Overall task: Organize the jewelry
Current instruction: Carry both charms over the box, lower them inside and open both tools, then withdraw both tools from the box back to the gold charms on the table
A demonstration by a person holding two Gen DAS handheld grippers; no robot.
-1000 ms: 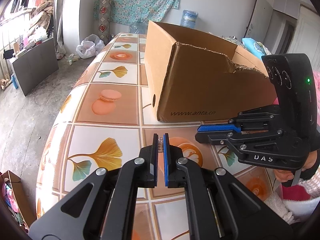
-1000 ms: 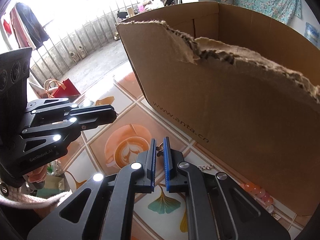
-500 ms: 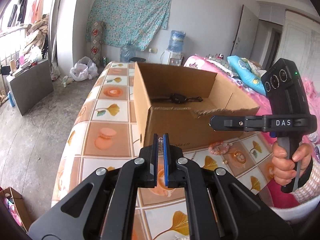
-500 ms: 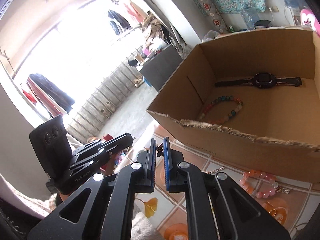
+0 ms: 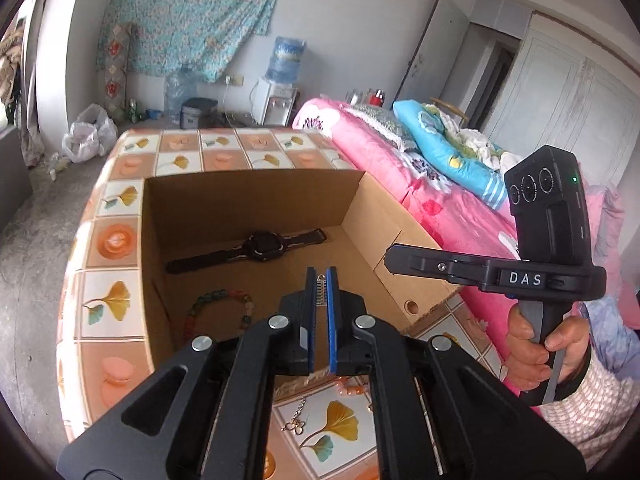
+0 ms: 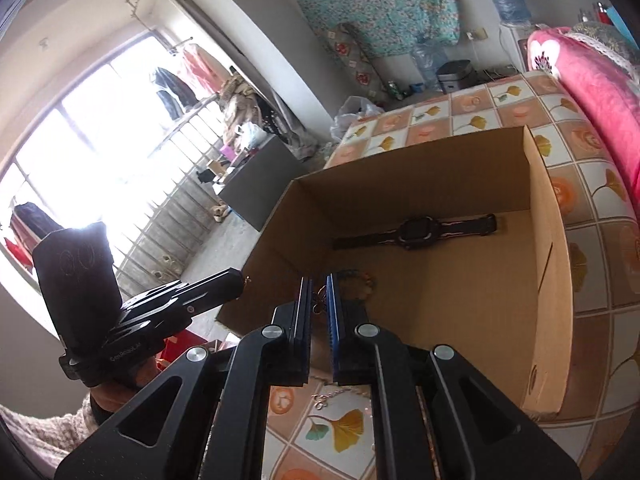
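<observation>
On the left, the left gripper [image 5: 320,280] hangs over the near half of the box [image 5: 244,184], its pads [image 5: 310,308] nearly closed on a small coiled spring-like piece [image 5: 320,289], probably one end of a fine chain, though the view is too poor to be sure. Below it on the box floor lie a bead bracelet [image 5: 218,312] near the front wall and a watch [image 5: 256,246] toward the back.

Further right, the right gripper [image 6: 319,300] hovers over the front wall of the box, jaws drawn close on a small dark charm [image 6: 320,298]. On the table [image 6: 592,208] under both tools, outside the box, a pendant chain [image 5: 298,420] and some pink beads [image 5: 352,388] wait.

The step in hand looks like dropping the held jewelry into the box. To do it well, both grippers should move forward until fully past the torn front edge, lower toward a bare patch of floor beside the bracelet, then open together so nothing snags on the cardboard.
</observation>
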